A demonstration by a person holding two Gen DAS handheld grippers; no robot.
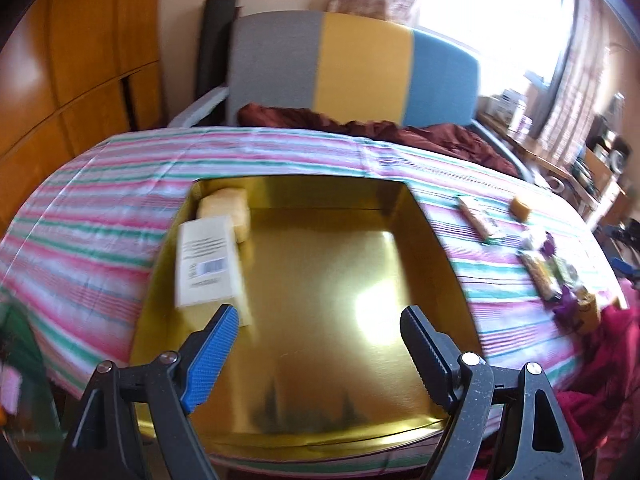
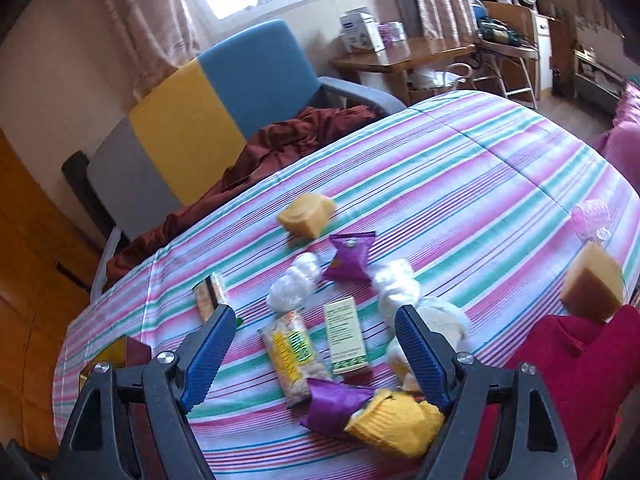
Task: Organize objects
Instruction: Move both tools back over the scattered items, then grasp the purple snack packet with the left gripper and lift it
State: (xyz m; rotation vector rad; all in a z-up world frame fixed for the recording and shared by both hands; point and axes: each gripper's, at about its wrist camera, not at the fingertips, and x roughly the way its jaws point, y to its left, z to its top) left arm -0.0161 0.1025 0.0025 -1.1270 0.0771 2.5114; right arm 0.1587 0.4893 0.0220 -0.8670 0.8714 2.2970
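Both tongs gape empty: left (image 1: 320, 316) over gold tray (image 1: 424, 216), right (image 2: 314, 316) over snacks (image 2: 296, 356).

On the table (image 1: 120, 184) we see a tray (image 1: 436, 248) holding a box (image 1: 206, 264) at its left, with a sponge (image 1: 226, 210) just behind it. To the tray's right lie snack packets (image 2: 294, 356) and another sponge (image 2: 306, 214). Behind the table stands a chair (image 1: 360, 64).

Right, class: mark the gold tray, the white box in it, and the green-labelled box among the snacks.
gold tray (image 1: 424, 240), left wrist view, right wall.
white box (image 1: 206, 264), left wrist view, printed top face.
green-labelled box (image 2: 345, 334), right wrist view, label's middle.
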